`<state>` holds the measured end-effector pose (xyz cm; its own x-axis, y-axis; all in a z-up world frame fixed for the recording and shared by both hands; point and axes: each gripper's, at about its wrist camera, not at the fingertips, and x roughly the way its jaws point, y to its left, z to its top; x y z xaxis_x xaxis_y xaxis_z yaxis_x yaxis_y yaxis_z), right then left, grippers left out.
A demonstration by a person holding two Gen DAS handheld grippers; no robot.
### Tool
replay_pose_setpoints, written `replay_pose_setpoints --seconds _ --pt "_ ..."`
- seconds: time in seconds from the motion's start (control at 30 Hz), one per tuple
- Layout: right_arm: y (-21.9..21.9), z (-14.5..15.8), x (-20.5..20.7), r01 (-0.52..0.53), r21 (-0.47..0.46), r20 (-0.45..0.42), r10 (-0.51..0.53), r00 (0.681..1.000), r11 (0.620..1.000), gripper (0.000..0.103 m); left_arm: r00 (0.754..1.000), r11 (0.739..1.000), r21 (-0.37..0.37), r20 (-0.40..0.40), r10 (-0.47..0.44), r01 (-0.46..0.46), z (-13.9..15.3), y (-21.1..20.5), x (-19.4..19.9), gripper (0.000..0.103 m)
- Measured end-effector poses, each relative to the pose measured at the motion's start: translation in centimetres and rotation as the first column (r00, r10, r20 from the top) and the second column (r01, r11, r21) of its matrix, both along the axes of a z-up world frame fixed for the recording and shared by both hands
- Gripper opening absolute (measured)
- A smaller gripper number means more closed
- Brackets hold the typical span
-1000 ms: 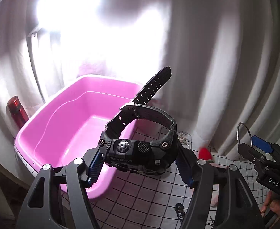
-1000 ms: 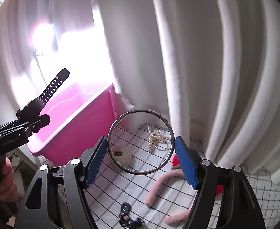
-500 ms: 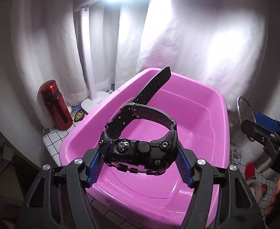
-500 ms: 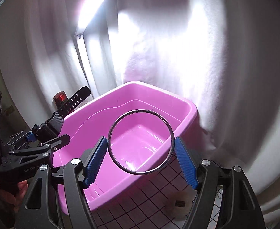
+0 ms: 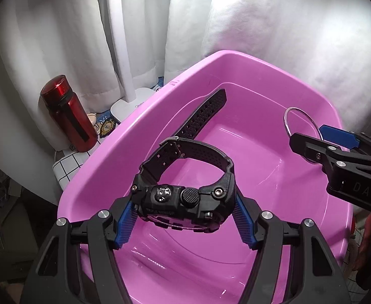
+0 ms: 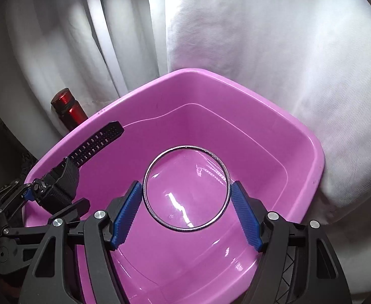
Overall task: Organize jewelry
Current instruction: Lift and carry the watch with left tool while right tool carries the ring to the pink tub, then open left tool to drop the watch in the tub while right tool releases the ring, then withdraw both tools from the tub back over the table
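Observation:
My left gripper (image 5: 184, 217) is shut on a black digital watch (image 5: 185, 197), held above the inside of a pink plastic tub (image 5: 238, 58); its strap sticks up and away. My right gripper (image 6: 186, 207) is shut on a thin silver bangle (image 6: 147, 177), also held over the tub (image 6: 236, 81). Each gripper shows in the other's view: the right gripper (image 5: 312, 136) with the bangle (image 5: 290, 111) at right, the left one with the watch (image 6: 66, 174) at left. The tub looks empty inside.
A red bottle (image 5: 67, 114) stands left of the tub beside a white lamp base (image 5: 132, 101) and its post. White curtains hang close behind. A gridded white cloth (image 5: 66, 164) covers the table under the tub.
Both grippers have swung left from the gridded table to above the pink tub and moved lower over it, still holding the watch and the bangle.

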<state>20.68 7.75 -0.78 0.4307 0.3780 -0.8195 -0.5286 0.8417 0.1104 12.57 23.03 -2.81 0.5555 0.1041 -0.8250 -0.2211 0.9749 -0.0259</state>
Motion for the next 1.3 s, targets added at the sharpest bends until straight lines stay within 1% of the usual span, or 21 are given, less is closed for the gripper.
replay_pose_setpoints --seconds 0.1,0.2,0.47,0.53,0.6,0.67,0.73,0.97,1.17,1.3 --pt "0.6 -1.4 1.0 0.001 -0.044 -0.055 -0.004 0.998 0.999 0.07 0.999 1.0 -0.007 -0.037 0.009 -0.009 -0.4 0.4 0.6 0.064" --pt "1.5 -1.9 1.6 0.0 -0.1 -0.052 -0.006 0.999 0.995 0.07 0.997 1.0 -0.02 -0.077 0.016 -0.017 -0.9 0.7 1.0 0.065" --pt "1.9 -1.9 2.1 0.01 -0.113 -0.065 -0.017 0.998 0.994 0.07 0.994 1.0 0.01 -0.104 0.015 -0.014 -0.9 0.2 1.3 0.067" --pt "1.9 -1.9 2.3 0.015 -0.12 -0.065 -0.023 0.998 0.993 0.071 0.994 1.0 0.019 -0.104 0.019 -0.017 -0.9 0.2 1.3 0.068" --pt "1.8 -1.9 2.5 0.024 -0.131 -0.057 -0.032 0.998 0.991 0.071 0.995 1.0 0.015 -0.099 0.025 -0.024 -0.8 0.3 1.2 0.073" --pt "1.8 -1.9 2.5 0.029 -0.134 -0.056 -0.037 0.998 0.991 0.071 0.996 0.999 0.024 -0.087 0.034 -0.032 -0.5 0.4 1.1 0.081" --pt "1.6 -1.8 2.5 0.031 -0.129 -0.054 -0.039 0.998 0.991 0.071 0.996 0.999 0.035 -0.076 0.039 -0.037 -0.3 0.5 0.9 0.084" --pt "1.9 -1.1 1.8 0.036 -0.125 -0.03 -0.04 0.999 0.992 0.071 0.997 0.998 0.039 -0.063 0.046 -0.043 0.0 0.7 0.3 0.084" --pt "1.5 -0.7 0.6 0.047 -0.105 -0.017 -0.049 0.999 0.993 0.071 0.998 0.998 0.055 -0.04 0.042 -0.04 0.7 0.3 -0.9 0.084" --pt "1.1 -0.4 -0.2 0.056 -0.092 -0.012 -0.058 0.998 0.994 0.071 0.999 0.998 0.054 -0.03 0.042 -0.04 1.0 0.2 -1.7 0.084"
